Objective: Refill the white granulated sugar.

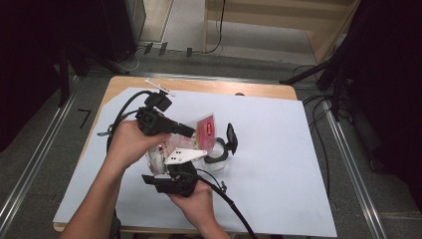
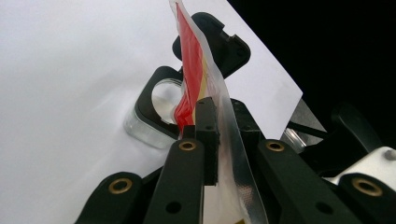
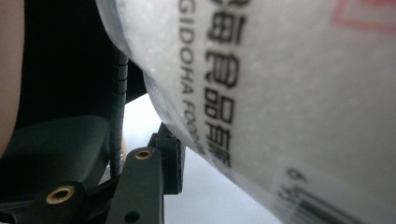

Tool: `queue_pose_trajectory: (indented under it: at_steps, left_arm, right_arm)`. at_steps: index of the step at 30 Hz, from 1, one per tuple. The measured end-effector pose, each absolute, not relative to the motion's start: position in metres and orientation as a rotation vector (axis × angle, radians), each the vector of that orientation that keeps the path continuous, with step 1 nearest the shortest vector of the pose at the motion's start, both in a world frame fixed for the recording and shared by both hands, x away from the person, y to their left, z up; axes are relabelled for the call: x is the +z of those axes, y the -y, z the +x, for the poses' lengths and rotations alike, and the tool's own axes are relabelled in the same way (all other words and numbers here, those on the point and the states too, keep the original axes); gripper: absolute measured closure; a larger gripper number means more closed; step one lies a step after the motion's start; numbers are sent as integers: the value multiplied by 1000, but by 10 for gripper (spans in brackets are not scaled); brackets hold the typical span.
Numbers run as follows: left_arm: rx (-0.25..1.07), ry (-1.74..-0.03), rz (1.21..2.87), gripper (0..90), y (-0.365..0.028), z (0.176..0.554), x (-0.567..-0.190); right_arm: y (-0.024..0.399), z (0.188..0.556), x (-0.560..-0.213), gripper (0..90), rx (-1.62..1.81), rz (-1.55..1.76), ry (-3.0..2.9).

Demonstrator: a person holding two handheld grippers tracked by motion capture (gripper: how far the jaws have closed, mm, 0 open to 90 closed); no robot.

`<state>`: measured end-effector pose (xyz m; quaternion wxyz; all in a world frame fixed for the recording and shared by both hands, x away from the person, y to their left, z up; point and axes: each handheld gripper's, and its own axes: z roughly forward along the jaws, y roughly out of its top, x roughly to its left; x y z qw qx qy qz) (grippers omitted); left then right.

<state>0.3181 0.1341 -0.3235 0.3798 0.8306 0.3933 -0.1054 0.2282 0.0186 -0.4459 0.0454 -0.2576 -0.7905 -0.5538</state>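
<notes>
- High view: wooden table (image 1: 124, 84) under a large white sheet (image 1: 278, 149), grey floor around it, metal rails at both sides, dark stands and cables at the edges, pale wooden furniture at the back.
- Counted in the high view: two hands, two grippers, one plastic packet, one clear container with a black lid.
- Left hand (image 1: 130, 142) left of centre, holding the left gripper (image 1: 191, 131) pointed rightward.
- Packet (image 1: 204, 128) raised off the sheet at the middle of the table, red and white, just above and left of the container.
- Left gripper clamped on the packet's edge: in the left gripper view, clear sealed strip of the packet (image 2: 229, 135) pinched tight between the two black jaws, red and yellow print rising above them.
- Right hand (image 1: 199, 199) near the lower middle, holding the right gripper (image 1: 171, 162) with its grey three-cornered plate on top, pointed up toward the packet's lower end.
- Right gripper's grip hard to judge: in the right gripper view, packet (image 3: 289, 93) very close and pressed against the one visible pad; second jaw hidden behind the plastic, so cannot tell whether clenched or slack.
- Container (image 1: 219, 157) resting on the sheet right of the grippers, its black lid (image 1: 231, 137) flipped up on the far side.
- Seen in the left gripper view and not from above: black rim and open mouth of the container (image 2: 154, 107) just behind the packet.
- Seen in the right gripper view and not elsewhere: black printed lettering and a barcode corner on the packet's frosted white face.
</notes>
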Motion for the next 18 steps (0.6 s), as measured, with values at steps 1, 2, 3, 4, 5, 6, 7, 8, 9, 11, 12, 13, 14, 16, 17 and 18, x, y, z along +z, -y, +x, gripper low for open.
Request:
queue_pose_trajectory:
  at_steps: [1,2,3,4,5,6,7,8,9,11,12,13,14,16,17,18]
  left_arm:
    - [-269,-999,2121,856,-134,318,-323]
    - [-270,-998,2121,856,-134,318,-323]
    - [-270,-995,2122,856,-134,318,-323]
    - [-269,-997,2119,856,-134,318,-323]
    - [-269,-994,2122,856,-134,318,-323]
    - [-270,-998,2122,856,-133,317,-323]
    - [-265,-999,2126,856,-133,317,-323]
    - [-268,-998,2123,855,-133,317,-323]
    - [-269,-994,2125,855,-134,318,-323]
    - [-267,-993,2126,854,-133,318,-323]
    - [-270,-995,2124,855,-133,318,-323]
    - [-272,-996,2126,855,-133,318,-323]
    - [-269,-997,2126,855,-134,318,-323]
    - [-262,-997,2126,855,-133,317,-323]
    - [-262,-998,2120,854,-133,317,-323]
    - [-261,-995,2124,855,-133,316,-322]
  right_arm:
    - [-19,228,-446,622,-1691,-787,2421]
    - [-18,227,-446,628,-1691,-786,2429]
    - [-18,227,-445,631,-1692,-784,2434]
    - [-18,227,-445,634,-1694,-785,2434]
    - [-18,228,-445,636,-1695,-790,2430]
    - [-18,228,-446,638,-1696,-794,2429]
    - [-18,228,-446,638,-1697,-799,2426]
    - [-19,228,-446,638,-1698,-802,2425]
    - [-19,227,-446,638,-1699,-805,2424]
    - [-19,228,-446,638,-1703,-807,2423]
    - [-19,228,-446,638,-1703,-808,2422]
    - [-19,228,-446,638,-1704,-807,2424]
    - [-19,228,-447,637,-1703,-806,2423]
    - [-20,228,-447,637,-1704,-806,2422]
    - [-20,228,-447,637,-1705,-805,2423]
    - [-20,227,-446,637,-1705,-806,2422]
